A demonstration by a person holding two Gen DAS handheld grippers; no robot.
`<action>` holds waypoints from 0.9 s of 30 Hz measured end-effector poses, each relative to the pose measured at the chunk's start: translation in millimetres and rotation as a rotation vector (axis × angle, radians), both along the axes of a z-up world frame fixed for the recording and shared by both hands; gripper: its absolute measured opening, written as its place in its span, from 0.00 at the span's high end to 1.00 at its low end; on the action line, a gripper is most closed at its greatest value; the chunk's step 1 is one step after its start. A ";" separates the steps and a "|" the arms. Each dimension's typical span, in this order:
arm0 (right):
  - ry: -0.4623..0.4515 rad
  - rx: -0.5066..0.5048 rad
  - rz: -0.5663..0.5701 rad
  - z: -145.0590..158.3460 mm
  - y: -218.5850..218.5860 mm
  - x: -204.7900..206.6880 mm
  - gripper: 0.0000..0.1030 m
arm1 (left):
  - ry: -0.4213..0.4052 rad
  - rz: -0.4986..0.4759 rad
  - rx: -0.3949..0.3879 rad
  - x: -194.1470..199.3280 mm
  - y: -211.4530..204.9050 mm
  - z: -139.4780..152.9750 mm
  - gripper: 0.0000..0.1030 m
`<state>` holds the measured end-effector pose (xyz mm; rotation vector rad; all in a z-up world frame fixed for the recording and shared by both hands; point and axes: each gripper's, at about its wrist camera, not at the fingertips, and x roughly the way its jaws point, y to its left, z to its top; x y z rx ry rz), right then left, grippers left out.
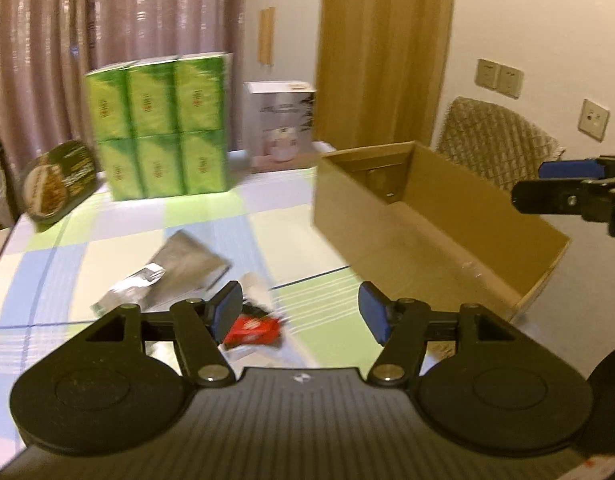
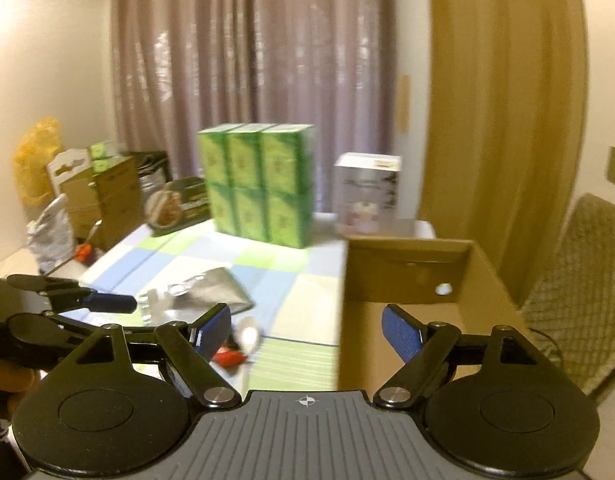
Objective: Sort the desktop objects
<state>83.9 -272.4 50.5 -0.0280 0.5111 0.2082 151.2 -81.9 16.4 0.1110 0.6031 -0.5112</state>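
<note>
— What is each tool doing?

— The left tool (image 1: pixel 300 312) hovers above the table (image 1: pixel 67 264) with its blue pads spread wide, holding nothing and touching nothing. Below it, from left to right, lie a silver foil pouch (image 1: pixel 175 276), a small red packet (image 1: pixel 253 330) just beside the left pad, and an open cardboard box (image 1: pixel 439 224).

— And the other one?

— The right tool (image 2: pixel 306 332) is also wide apart and holds nothing — it hangs over the near left edge of the box (image 2: pixel 411 276). At the back stand green cartons (image 2: pixel 259 184) and a white box (image 2: pixel 367 192).
</note>
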 end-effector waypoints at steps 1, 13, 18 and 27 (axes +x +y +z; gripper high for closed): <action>0.005 0.000 0.015 -2.6 7.2 0.9 0.21 | 0.002 0.014 0.002 -1.3 8.9 -0.8 0.42; 0.083 0.030 0.121 -53.9 54.5 1.3 0.20 | 0.029 0.189 0.043 -19.4 103.2 -21.4 0.36; 0.112 0.072 0.101 -66.3 47.8 -4.8 0.18 | 0.079 0.234 0.047 -41.5 123.6 -34.2 0.36; 0.125 0.086 0.090 -72.9 44.1 -14.7 0.15 | 0.041 0.219 0.051 -51.3 116.8 -22.9 0.30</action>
